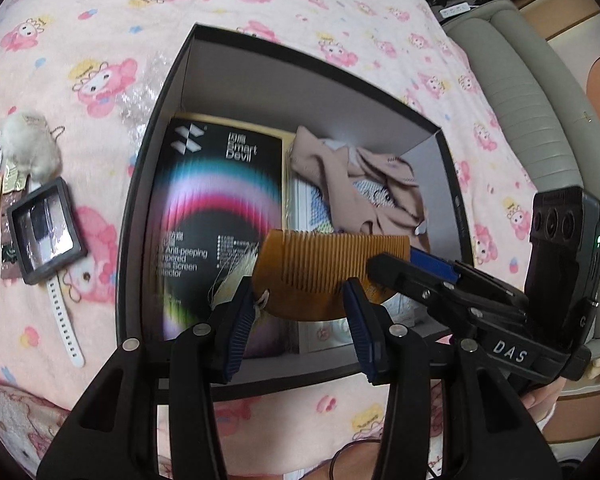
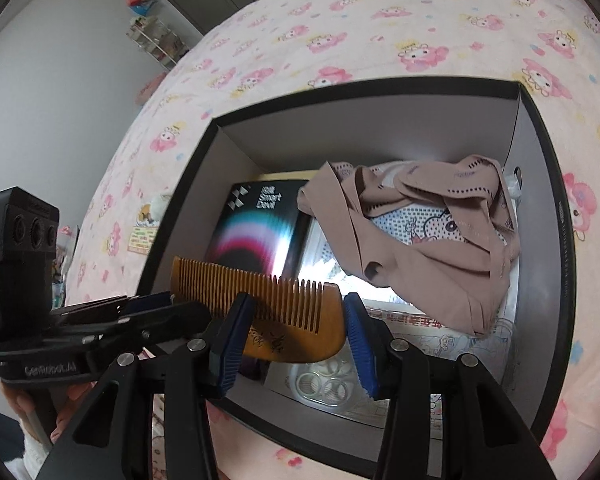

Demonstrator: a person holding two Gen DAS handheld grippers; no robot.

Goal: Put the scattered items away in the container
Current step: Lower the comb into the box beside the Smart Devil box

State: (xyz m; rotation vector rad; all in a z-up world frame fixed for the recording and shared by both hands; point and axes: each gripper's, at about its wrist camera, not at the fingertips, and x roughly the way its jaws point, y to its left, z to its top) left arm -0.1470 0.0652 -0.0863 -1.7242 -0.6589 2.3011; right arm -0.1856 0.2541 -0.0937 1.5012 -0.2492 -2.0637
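Pink cartoon bedspread (image 1: 100, 20) under black box (image 1: 140, 184).

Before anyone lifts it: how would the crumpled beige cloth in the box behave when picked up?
Probably floppy: the beige cloth lies in loose folds, so it would sag from one pinch. Likely light, since the fabric looks thin. Unlikely to roll; trailing ends might catch the box wall.

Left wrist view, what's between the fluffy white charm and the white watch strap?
A black square case with a clear window lies between charm and strap; only the left wrist view shows it.
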